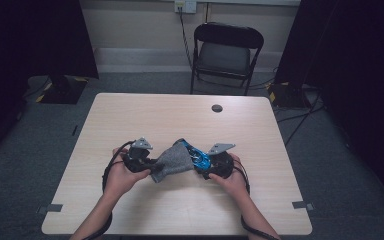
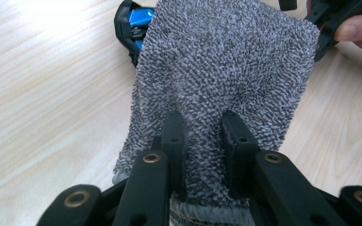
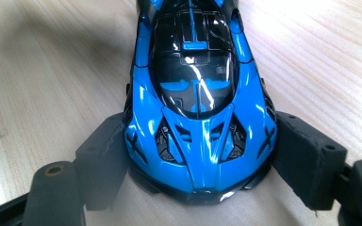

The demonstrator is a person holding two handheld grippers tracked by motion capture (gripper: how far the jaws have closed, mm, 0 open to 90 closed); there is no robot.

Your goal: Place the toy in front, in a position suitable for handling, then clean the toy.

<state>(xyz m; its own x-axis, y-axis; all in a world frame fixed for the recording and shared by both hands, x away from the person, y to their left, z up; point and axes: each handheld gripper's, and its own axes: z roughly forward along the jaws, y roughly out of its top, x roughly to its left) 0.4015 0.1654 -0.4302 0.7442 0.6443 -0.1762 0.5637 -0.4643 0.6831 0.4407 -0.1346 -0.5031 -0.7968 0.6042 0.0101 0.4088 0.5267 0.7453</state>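
Observation:
A grey terry cloth [image 1: 172, 161] lies draped over one end of a blue toy car [image 1: 196, 154] near the front middle of the table. My left gripper [image 1: 151, 167] is shut on the cloth's near edge; in the left gripper view its jaws [image 2: 202, 122] pinch the nubby fabric [image 2: 226, 61], and a blue corner of the car [image 2: 134, 23] peeks out beyond it. My right gripper [image 1: 201, 164] is shut on the car. In the right gripper view both pads [image 3: 200, 136] press on the flanks of the glossy car [image 3: 198, 94], which points away from the camera.
The light wooden table [image 1: 180, 120] has a round cable hole [image 1: 217, 108] at the back and tape marks [image 1: 54, 207] near its front corners. A black folding chair [image 1: 225, 50] stands behind it. Dark curtains hang at both sides.

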